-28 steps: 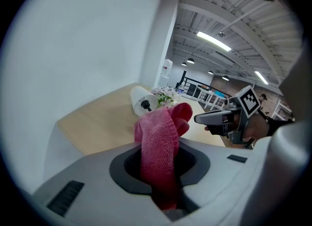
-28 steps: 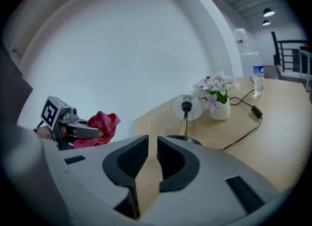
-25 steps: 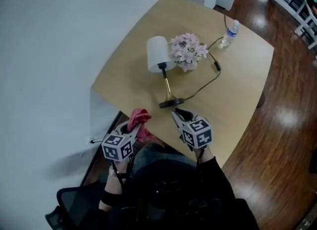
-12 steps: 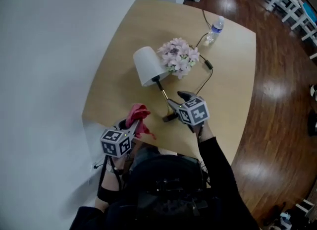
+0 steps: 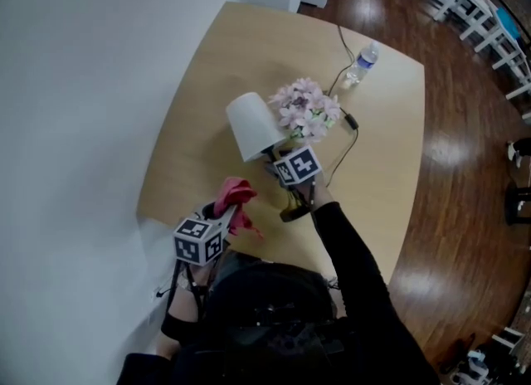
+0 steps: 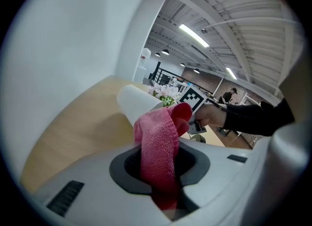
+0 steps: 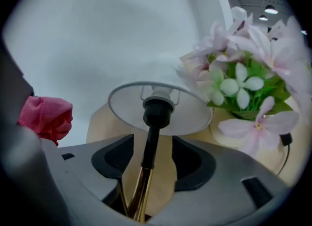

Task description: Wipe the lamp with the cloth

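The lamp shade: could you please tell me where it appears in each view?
Head view: shade at centre, left of the flowers.
Left gripper view: shade centre-left, behind the cloth.
Right gripper view: shade at centre, seen from below.
Shared landmark: the flowers beside it.

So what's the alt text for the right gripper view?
Jaws of the right gripper, which have just been opening, stand apart around the lamp stem without pressing it. The white shade is just above, flowers at right, a pink cloth at the left edge.
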{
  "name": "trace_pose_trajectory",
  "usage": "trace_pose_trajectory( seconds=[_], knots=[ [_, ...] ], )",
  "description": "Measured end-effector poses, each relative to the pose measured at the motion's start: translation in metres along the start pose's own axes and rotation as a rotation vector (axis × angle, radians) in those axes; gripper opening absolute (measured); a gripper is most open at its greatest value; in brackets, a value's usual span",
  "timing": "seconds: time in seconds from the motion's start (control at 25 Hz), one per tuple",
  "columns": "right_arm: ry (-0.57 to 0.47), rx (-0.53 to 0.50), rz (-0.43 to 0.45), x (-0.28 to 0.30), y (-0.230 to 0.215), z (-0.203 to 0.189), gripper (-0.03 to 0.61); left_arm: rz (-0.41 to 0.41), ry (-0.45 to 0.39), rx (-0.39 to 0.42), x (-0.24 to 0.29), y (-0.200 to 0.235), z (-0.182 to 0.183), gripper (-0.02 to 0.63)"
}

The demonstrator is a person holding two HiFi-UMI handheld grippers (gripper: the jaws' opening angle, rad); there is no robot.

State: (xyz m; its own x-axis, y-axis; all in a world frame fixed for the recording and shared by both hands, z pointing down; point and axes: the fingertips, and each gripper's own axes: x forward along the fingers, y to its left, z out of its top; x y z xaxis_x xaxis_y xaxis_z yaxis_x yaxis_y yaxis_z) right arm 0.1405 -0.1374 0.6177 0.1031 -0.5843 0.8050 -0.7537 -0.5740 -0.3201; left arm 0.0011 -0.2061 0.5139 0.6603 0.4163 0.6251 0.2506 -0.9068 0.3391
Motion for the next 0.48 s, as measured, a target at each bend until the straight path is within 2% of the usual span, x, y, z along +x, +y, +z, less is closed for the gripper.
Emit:
trace_pose_trajectory(
  seconds=[0.12,0.48],
  knots=[
    [0.026,0.009,0.015,0.013,0.005,-0.006,0.253,0.002,0.011,-0.005,0.000,0.000,-0.004,0.087],
    [0.007,0.039,0.013,0.023,0.005,-0.009,0.079,0.015,0.019,-0.009,0.002,-0.001,-0.012,0.089]
  ],
)
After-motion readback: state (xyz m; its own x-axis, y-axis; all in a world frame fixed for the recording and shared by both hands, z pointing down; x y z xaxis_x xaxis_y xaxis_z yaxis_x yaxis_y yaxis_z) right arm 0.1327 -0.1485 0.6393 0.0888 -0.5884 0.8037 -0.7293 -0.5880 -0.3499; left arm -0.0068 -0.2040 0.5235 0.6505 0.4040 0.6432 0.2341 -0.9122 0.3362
